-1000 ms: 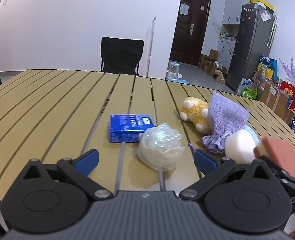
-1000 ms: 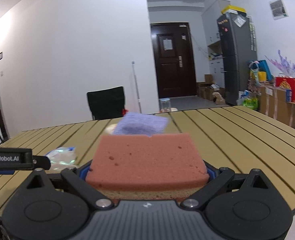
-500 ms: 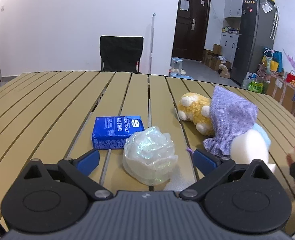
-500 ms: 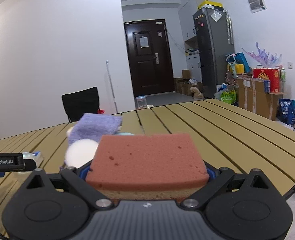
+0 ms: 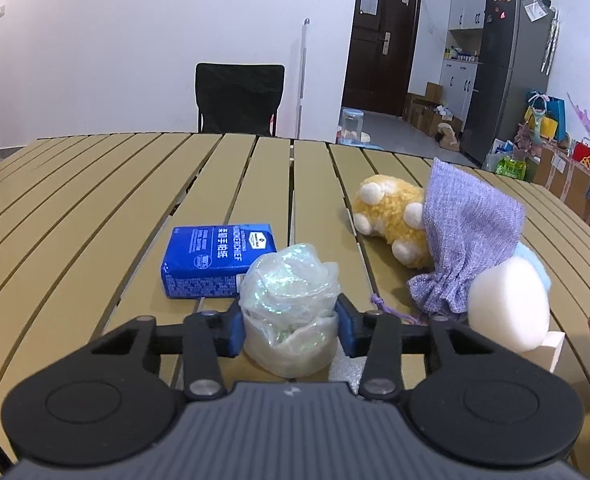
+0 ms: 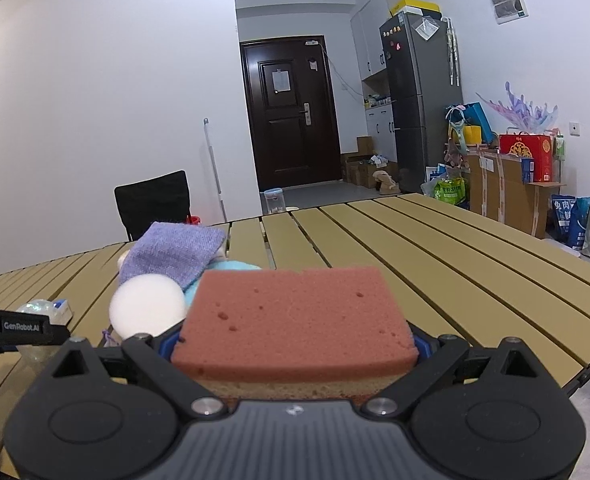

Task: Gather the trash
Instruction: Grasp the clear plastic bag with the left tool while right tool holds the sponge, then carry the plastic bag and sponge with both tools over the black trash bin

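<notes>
The left gripper (image 5: 290,330) has just been closing and its blue pads now press both sides of a crumpled iridescent plastic wrapper (image 5: 289,304) on the slatted table (image 5: 95,216). Just behind lies a blue tissue pack (image 5: 215,260); right, a plush toy (image 5: 391,220) and purple drawstring pouch (image 5: 467,240).

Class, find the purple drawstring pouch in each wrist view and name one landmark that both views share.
Left wrist: purple drawstring pouch at right of centre, leaning on the yellow plush toy.
Right wrist: pouch at left of centre, behind the white ball.
Shared landmark: the dark door.
</notes>
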`<action>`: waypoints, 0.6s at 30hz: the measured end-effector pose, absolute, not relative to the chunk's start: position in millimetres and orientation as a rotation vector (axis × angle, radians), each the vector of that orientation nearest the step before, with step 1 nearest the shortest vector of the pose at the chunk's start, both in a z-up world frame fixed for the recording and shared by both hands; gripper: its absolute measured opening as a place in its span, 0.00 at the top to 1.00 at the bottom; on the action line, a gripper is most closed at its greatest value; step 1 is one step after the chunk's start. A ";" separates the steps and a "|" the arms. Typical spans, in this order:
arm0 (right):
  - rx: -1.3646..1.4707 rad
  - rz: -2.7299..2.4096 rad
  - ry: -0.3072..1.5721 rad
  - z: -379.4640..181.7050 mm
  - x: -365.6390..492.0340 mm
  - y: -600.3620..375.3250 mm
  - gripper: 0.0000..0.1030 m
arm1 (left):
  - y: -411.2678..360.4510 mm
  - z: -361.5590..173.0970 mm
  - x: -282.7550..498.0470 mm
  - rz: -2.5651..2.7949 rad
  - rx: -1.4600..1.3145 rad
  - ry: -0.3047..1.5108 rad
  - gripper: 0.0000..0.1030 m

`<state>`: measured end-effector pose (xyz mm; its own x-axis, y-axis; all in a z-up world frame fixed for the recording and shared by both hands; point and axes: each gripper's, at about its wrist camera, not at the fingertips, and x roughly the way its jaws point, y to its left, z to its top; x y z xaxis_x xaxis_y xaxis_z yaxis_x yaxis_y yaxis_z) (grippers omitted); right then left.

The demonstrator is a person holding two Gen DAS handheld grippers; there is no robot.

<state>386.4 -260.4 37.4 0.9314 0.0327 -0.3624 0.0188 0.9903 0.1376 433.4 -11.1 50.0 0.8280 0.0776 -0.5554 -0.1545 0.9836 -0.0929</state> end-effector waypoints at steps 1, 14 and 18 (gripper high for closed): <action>0.140 0.008 0.372 37.3 386.3 -260.5 0.04 | -11.6 50.6 432.4 0.123 -0.133 0.580 0.58; 0.113 0.040 0.352 41.9 372.5 -256.0 0.05 | -9.4 71.6 394.7 0.072 -0.135 0.487 0.59; 0.097 0.050 0.344 46.3 361.3 -253.7 0.05 | -12.6 80.2 377.3 0.066 -0.123 0.476 0.59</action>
